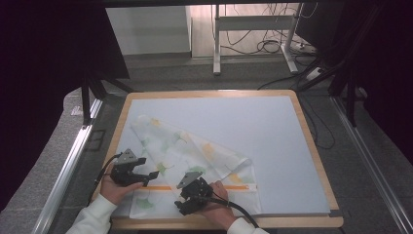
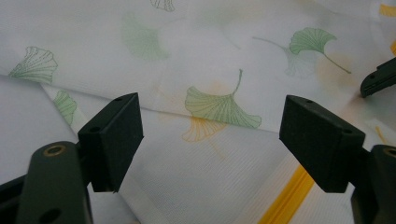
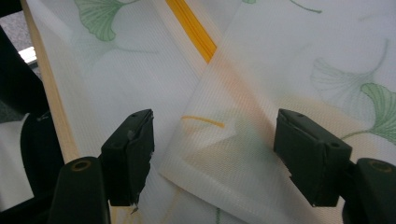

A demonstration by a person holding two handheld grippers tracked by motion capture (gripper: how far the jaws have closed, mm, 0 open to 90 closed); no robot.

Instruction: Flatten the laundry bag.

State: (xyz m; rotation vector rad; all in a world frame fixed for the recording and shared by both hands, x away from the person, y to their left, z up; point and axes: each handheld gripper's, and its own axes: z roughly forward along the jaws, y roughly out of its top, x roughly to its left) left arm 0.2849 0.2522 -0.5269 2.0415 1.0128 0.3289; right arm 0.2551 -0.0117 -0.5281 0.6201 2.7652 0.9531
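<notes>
Work in hand: folding a thin white cloth [image 1: 195,161] printed with ginkgo leaves. It lies on the pale mat [image 1: 272,126] at the near left of the wooden table [image 1: 311,146], partly folded — one flap is already turned diagonally over the lower layer, and an orange stripe [image 1: 160,187] of that layer runs out from under it.

Left gripper [image 1: 142,179]: jaws spread wide, holding nothing. In the left gripper view it sits low over the cloth, with the flap's folded edge [image 2: 154,112] crossing between the jaws.

Right gripper [image 1: 184,204]: likewise released. In the right gripper view a turned-over corner [image 3: 187,163] of the cloth lies between the open jaws, close to the table's near edge [image 3: 51,107].

Judgement: first fold done, the rest outstanding — the outline is still irregular and no compact, squared shape exists yet. Neither tool has a hold, so the next fold has not started; a grasp on an edge or corner appears to be the immediate requirement.
</notes>
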